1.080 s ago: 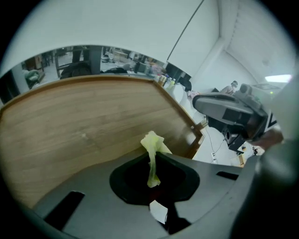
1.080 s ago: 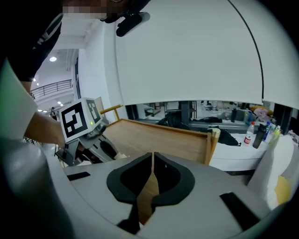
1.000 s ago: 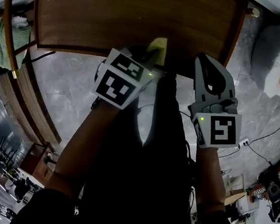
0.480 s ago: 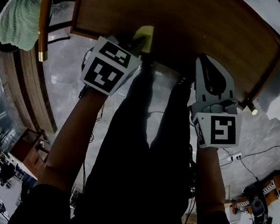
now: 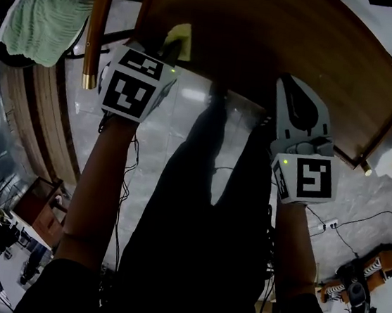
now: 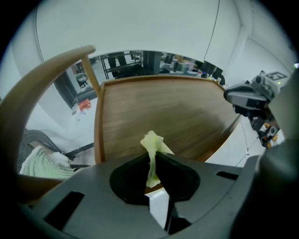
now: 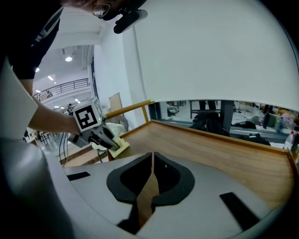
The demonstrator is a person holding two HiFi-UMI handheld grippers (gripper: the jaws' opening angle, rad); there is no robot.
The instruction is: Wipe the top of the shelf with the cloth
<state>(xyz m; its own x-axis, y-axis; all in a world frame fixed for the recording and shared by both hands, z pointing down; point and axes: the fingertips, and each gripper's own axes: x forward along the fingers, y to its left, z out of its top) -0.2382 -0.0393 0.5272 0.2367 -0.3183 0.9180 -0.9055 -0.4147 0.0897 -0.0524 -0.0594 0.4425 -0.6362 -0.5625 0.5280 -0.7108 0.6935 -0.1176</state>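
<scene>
The brown wooden shelf top [image 5: 282, 35] fills the upper part of the head view. My left gripper [image 5: 172, 49] is shut on a pale yellow cloth [image 5: 180, 40] at the shelf's near left corner. In the left gripper view the cloth [image 6: 152, 149] stands pinched between the jaws over the shelf top [image 6: 168, 112]. My right gripper [image 5: 290, 84] hovers shut at the shelf's near edge, to the right, with nothing in it. In the right gripper view, the right gripper [image 7: 153, 161] has its jaws closed together, and the left gripper [image 7: 100, 133] presses the cloth [image 7: 117, 145] onto the shelf top [image 7: 215, 149].
A curved wooden chair rail [image 5: 99, 20] stands just left of the shelf, with a green towel [image 5: 39, 16] draped beside it. Cables [image 5: 359, 215] run over the grey floor at the right. A raised rim [image 6: 98, 121] borders the shelf's edges.
My left gripper has carried the cloth leftward along the shelf's near edge to the left corner. The right gripper has stayed about where it was.
</scene>
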